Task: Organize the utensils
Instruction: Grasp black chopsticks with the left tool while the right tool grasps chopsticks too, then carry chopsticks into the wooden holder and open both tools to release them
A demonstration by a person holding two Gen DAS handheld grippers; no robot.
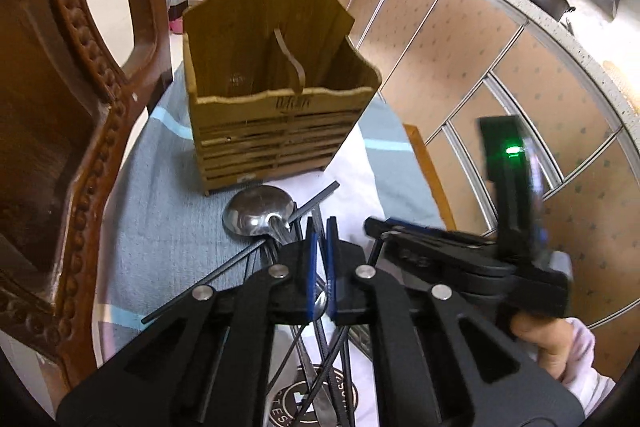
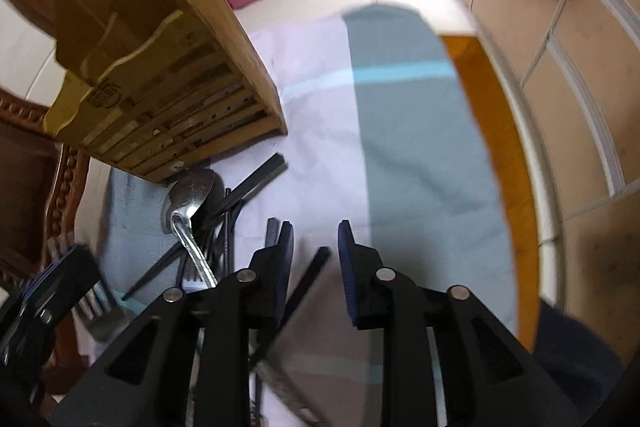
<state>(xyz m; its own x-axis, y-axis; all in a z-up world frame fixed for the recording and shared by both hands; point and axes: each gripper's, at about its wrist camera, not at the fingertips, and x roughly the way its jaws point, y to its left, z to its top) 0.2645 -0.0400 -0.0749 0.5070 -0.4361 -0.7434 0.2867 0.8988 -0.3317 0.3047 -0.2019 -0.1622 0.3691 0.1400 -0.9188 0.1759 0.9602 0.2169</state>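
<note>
Step in hand: picking utensils from the pile, judged from the empty wooden holder (image 1: 276, 115) standing on the cloth-covered worktop (image 1: 160, 227) just behind the pile. The left gripper (image 1: 320, 239) has its fingers nearly closed over the spoon (image 1: 258, 213) handle and black chopsticks (image 1: 316, 201); whether anything is gripped cannot be told. The right gripper (image 2: 314, 247) is about half open, with one chopstick (image 2: 308, 279) lying between its fingers, not clamped. Next move: close on one utensil, lift it clear, and lower it into a holder compartment.

Black claw (image 1: 320, 247), blue pads (image 1: 310, 267), silver rivets; pale pink sleeve (image 1: 584, 359).
</note>
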